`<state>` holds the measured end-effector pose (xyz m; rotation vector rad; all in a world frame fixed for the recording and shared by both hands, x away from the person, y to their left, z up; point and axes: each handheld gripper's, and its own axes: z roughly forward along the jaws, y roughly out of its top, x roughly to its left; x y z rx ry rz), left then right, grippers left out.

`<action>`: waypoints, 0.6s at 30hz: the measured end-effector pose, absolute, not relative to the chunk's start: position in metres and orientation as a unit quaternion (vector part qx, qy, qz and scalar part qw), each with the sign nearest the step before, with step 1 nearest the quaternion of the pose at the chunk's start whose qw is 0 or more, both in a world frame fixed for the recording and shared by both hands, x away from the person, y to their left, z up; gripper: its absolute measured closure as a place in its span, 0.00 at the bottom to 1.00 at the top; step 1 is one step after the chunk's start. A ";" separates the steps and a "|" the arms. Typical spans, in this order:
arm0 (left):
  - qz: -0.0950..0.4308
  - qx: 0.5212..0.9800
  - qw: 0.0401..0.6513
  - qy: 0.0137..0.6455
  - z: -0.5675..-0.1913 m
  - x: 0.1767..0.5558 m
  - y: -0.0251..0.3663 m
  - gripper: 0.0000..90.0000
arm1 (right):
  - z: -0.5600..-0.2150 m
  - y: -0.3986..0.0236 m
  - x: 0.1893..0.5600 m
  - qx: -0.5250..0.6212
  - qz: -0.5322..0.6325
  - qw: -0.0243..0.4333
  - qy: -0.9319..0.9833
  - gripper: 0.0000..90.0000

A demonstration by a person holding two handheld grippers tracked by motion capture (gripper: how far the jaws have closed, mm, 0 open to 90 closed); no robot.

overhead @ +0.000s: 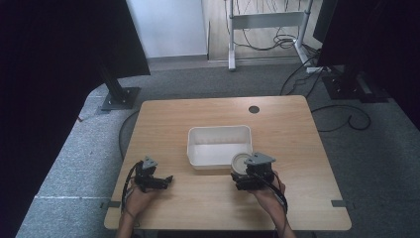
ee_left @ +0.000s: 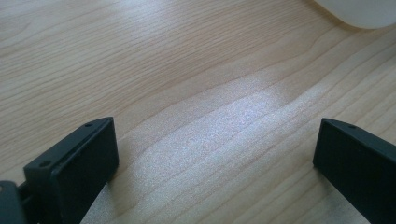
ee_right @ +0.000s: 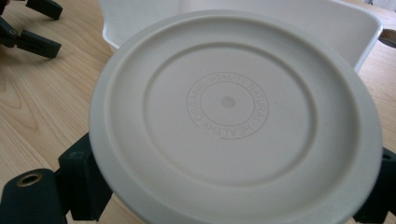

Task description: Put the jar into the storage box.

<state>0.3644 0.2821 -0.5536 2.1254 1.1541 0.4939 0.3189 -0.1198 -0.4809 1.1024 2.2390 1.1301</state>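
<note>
A round off-white container with a flat lid (overhead: 241, 162) stands by the near right corner of a white rectangular bin (overhead: 218, 130). My right gripper (overhead: 243, 173) is shut on the container, one jaw on each side. In the right gripper view the lid (ee_right: 228, 102) carries a ring of embossed lettering, and the bin wall (ee_right: 140, 18) rises just behind it. My left gripper (overhead: 167, 180) lies low over the table left of the bin, open, its jaws pointing right. The left gripper view shows those jaws wide apart (ee_left: 215, 163) over bare wood, with a bin corner (ee_left: 359, 11) at the top right.
The wooden table (overhead: 297, 198) has a dark cable hole (overhead: 254, 109) near its far edge. On the carpet around it are black stand bases (overhead: 120, 97), loose cables (overhead: 346, 119) and a white frame (overhead: 265, 22).
</note>
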 end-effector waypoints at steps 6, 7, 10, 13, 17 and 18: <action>0.189 0.813 0.330 0.441 -0.554 0.364 0.282 0.00 | -0.478 -0.114 0.325 0.395 0.403 0.203 0.800 0.11; 0.189 0.813 0.330 0.441 -0.554 0.364 0.282 0.00 | -0.478 -0.113 0.326 0.394 0.403 0.203 0.801 0.11; 0.189 0.813 0.330 0.442 -0.554 0.364 0.282 0.00 | -0.477 -0.111 0.328 0.394 0.402 0.204 0.801 0.11; 0.189 0.813 0.330 0.441 -0.554 0.364 0.282 0.00 | -0.477 -0.108 0.331 0.393 0.401 0.205 0.802 0.11; 0.189 0.813 0.330 0.441 -0.554 0.365 0.282 0.00 | -0.478 -0.104 0.335 0.394 0.401 0.204 0.801 0.11; 0.189 0.813 0.330 0.441 -0.554 0.365 0.282 0.00 | -0.478 -0.103 0.337 0.393 0.399 0.206 0.802 0.11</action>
